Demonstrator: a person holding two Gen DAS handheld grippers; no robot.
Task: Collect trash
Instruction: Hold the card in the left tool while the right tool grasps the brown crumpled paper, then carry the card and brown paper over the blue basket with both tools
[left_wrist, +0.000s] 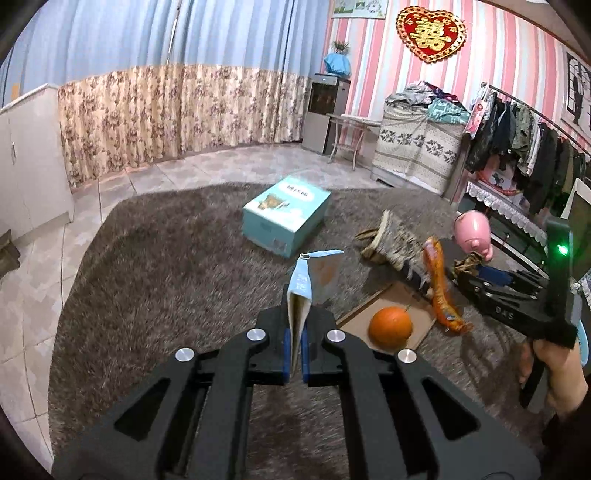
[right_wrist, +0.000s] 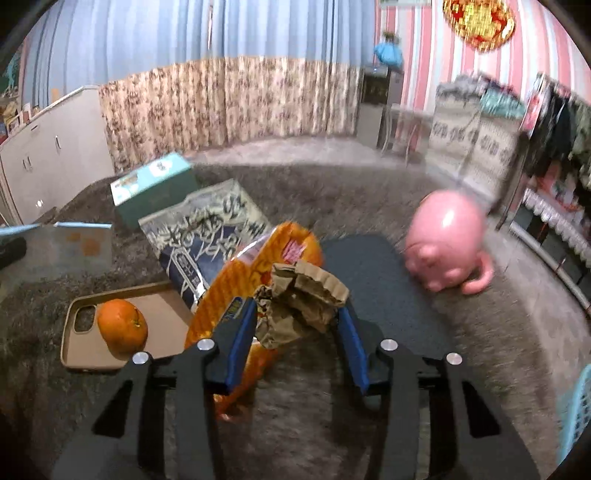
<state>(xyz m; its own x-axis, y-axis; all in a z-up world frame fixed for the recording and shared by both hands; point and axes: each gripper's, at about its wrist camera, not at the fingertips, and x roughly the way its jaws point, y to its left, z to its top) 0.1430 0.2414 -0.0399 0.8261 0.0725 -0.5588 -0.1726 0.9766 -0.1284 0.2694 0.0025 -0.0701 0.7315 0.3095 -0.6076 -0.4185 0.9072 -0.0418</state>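
Observation:
My left gripper (left_wrist: 294, 332) is shut on a flattened blue and white carton (left_wrist: 301, 295), held upright above the brown rug. My right gripper (right_wrist: 297, 325) is closed on a crumpled brown paper scrap (right_wrist: 299, 301); it also shows in the left wrist view (left_wrist: 466, 264). An orange snack wrapper (right_wrist: 255, 280) lies under and left of it, also seen in the left wrist view (left_wrist: 441, 291). A blue and white patterned bag (right_wrist: 207, 232) lies behind the wrapper.
An orange (left_wrist: 390, 328) sits on a tan phone case (right_wrist: 85, 343). A teal box (left_wrist: 286, 218) lies further back on the rug. A pink piggy bank (right_wrist: 447, 243) stands at the right beside a dark mat (right_wrist: 369, 273). A light blue basket edge (right_wrist: 576, 406) shows far right.

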